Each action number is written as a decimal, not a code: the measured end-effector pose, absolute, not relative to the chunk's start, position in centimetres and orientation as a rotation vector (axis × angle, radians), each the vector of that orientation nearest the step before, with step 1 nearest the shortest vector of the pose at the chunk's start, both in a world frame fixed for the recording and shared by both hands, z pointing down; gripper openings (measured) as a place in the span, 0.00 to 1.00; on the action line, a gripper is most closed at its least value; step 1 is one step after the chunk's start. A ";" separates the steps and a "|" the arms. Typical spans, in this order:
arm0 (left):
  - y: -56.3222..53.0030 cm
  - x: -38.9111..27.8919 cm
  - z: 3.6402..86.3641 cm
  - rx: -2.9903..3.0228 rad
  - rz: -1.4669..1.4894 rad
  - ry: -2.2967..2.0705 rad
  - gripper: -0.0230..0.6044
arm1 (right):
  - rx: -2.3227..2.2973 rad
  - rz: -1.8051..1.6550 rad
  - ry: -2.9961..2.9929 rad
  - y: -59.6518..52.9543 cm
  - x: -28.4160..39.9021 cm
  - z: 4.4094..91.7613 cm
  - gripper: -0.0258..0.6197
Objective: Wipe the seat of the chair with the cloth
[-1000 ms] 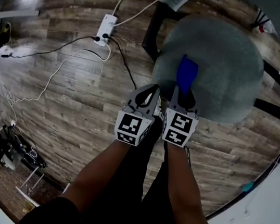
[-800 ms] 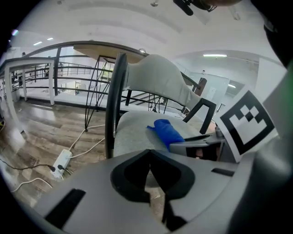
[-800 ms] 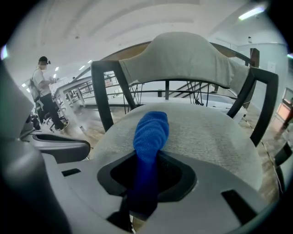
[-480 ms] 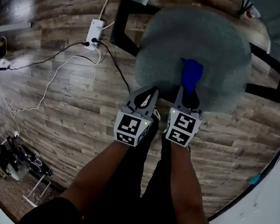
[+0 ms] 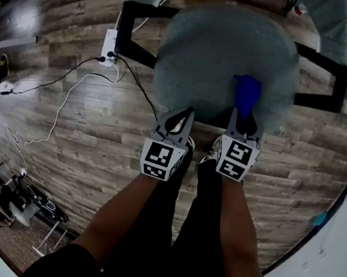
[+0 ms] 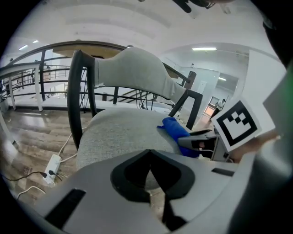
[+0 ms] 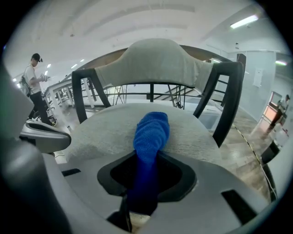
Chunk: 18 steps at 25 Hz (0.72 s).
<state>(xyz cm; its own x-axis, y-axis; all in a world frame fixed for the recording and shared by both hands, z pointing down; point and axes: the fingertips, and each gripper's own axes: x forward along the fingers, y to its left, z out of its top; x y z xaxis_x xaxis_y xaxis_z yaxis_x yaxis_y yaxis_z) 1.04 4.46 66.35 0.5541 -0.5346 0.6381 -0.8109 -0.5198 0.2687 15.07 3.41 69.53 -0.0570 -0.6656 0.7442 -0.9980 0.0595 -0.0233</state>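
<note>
Cloth (image 7: 151,130), bright blue and bunched into a long roll, is clamped at its near end between the jaws of the right gripper (image 5: 245,121). Its long axis runs straight out from those jaws across the seat (image 5: 213,50). The free, rounded end points toward the padded grey backrest (image 7: 158,59). In the head view the roll sits on the front part of the seat, right of the middle, with the clamped end near the seat's front rim. The far half appears to rest on the grey fabric, though I cannot tell how firmly it presses.

The left gripper (image 5: 177,121) is just beside the right one, at the seat's front rim and left of the cloth. Its jaws are closed tip to tip with nothing between them. Its own view looks along the seat, with the cloth and the right gripper off to its right.

The seat is round and grey, carried on a black frame (image 5: 137,31) whose arms stand at either side. The chair stands on a wooden plank floor (image 5: 66,117). A white power strip (image 5: 109,43) with cables lies on the floor to the chair's left. The right gripper view shows a person (image 7: 35,87) standing far off at the left.
</note>
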 end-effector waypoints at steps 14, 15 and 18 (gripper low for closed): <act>6.4 7.6 65.6 2.300 0.647 -1.043 0.05 | 1.778 0.783 -1.710 5.3 24.9 69.6 0.21; 6.6 7.9 65.6 2.300 0.648 -1.043 0.05 | 1.784 0.776 -1.707 5.5 25.5 69.6 0.21; 7.2 8.9 65.7 2.295 0.658 -1.039 0.05 | 1.804 0.769 -1.693 5.9 27.4 69.8 0.21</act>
<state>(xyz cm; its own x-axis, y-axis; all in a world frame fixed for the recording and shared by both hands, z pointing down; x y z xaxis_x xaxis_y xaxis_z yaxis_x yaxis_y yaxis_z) 8.87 7.19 65.67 0.5855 -0.5242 0.6184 -0.7830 -0.5632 0.2640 27.42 5.95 69.84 0.0462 -0.6873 0.7249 -0.9981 -0.0615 0.0054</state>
